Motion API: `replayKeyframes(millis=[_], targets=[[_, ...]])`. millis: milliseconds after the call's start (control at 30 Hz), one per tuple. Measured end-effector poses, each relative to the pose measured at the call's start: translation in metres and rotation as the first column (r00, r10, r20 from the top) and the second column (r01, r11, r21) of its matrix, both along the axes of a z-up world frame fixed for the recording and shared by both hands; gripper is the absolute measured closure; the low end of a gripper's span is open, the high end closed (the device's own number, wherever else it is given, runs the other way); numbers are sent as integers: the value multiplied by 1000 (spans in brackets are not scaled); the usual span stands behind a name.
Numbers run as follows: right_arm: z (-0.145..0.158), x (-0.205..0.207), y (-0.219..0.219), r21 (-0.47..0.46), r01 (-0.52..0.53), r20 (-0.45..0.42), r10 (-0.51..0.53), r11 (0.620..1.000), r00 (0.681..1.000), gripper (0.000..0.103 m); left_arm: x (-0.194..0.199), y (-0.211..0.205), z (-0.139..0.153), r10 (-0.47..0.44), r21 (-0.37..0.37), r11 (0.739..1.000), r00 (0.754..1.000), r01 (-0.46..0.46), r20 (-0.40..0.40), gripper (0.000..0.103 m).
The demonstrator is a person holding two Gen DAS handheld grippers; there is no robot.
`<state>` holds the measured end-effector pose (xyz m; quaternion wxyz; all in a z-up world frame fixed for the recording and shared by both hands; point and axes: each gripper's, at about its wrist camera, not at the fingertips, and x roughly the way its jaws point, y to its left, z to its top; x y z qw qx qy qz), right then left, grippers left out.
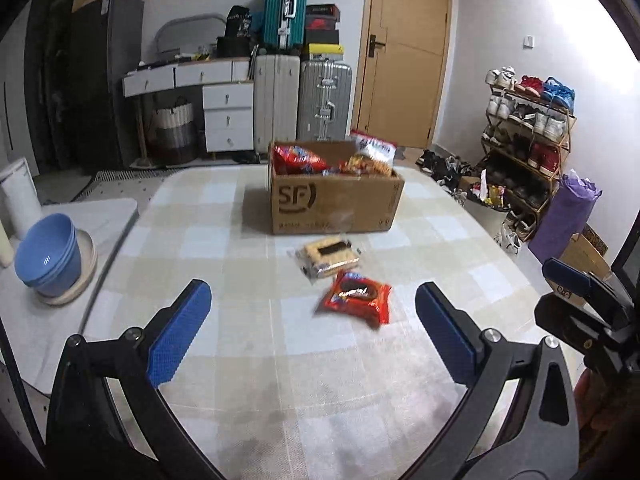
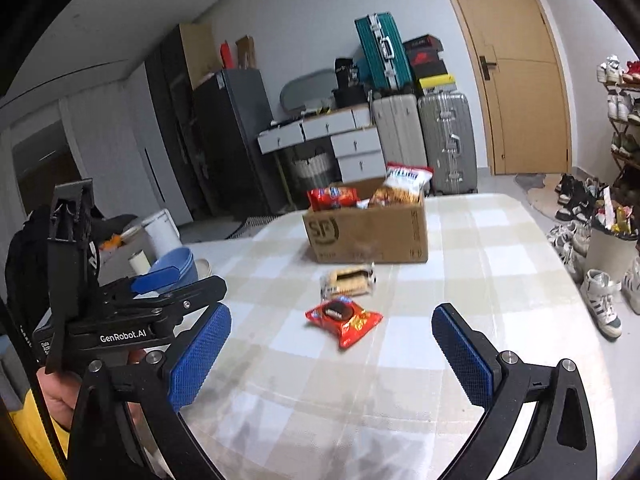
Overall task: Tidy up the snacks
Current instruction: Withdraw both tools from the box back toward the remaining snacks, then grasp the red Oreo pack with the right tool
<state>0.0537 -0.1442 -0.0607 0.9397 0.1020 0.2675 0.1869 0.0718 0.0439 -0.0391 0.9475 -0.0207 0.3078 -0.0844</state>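
Left gripper: jaws spread wide, nothing between them, held above the table.
Right gripper: likewise wide open and holding nothing; it sits just to the right of the left one, and each shows at the edge of the other's view.
Box: ahead of both grippers, well beyond the fingertips, open at the top.
Already in the box: several packets, a red bag on the left, others on the right poking above the rim.
Red pack: lying flat on the cloth, nearest thing ahead of the left gripper, a little right of its centre line.
Biscuit pack: just beyond the red pack, between it and the box, apart from the box wall.
Done so far: I'd judge most of the snacks are boxed.
Left to do: by the look of it, two packs still out on the table; neither gripper is touching either one.
Off to the left: blue bowls, not part of this.
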Motion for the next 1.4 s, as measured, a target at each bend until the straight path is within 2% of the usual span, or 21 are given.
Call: replayKeyframes(millis=[133,300,367,500,567,633,667,833,933,1033,1067,1100,1267,1400], targets=[[-23,22,6,-4,-33,-70,32,999,997,1,28,3,-26,2,-5,1000,999,-2,-46,1],[-51,53,19,-56,-73,-150,64,996,987,1,51,11,-60,-2,-20,1000,996,0,-94,1],[-62,67,25,-79,-96,-178,81,992,981,1,58,14,-71,-29,-42,999,994,24,-109,1],[-76,91,40,-136,-134,-193,106,982,975,1,68,17,-89,-33,-53,998,993,27,-116,1],[-82,107,47,-162,-160,-186,129,974,974,1,77,20,-99,0,-39,999,991,-6,-130,1],[-84,121,52,-185,-168,-185,133,968,974,3,83,26,-105,7,-61,998,989,-16,-145,1],[-87,128,55,-194,-177,-188,140,965,972,5,87,30,-109,5,-82,997,988,-18,-154,1],[-109,166,74,-228,-258,-276,192,939,942,27,108,37,-126,24,-102,994,982,-43,-187,1],[-125,181,83,-248,-286,-341,193,926,920,33,115,39,-129,44,-98,993,977,-66,-207,1],[-126,184,89,-271,-297,-330,201,916,922,45,124,39,-133,49,-100,992,976,-71,-214,1],[-126,184,91,-289,-297,-327,198,910,924,46,121,41,-132,50,-99,992,975,-73,-215,1],[-127,184,92,-296,-294,-324,194,909,926,56,123,41,-132,54,-98,992,974,-77,-218,1],[-126,184,79,-155,-290,-326,228,944,917,56,121,42,-133,60,-98,992,969,-85,-240,1],[-117,175,52,-2,-248,-252,239,969,938,56,123,39,-131,65,-78,993,968,-86,-244,1]])
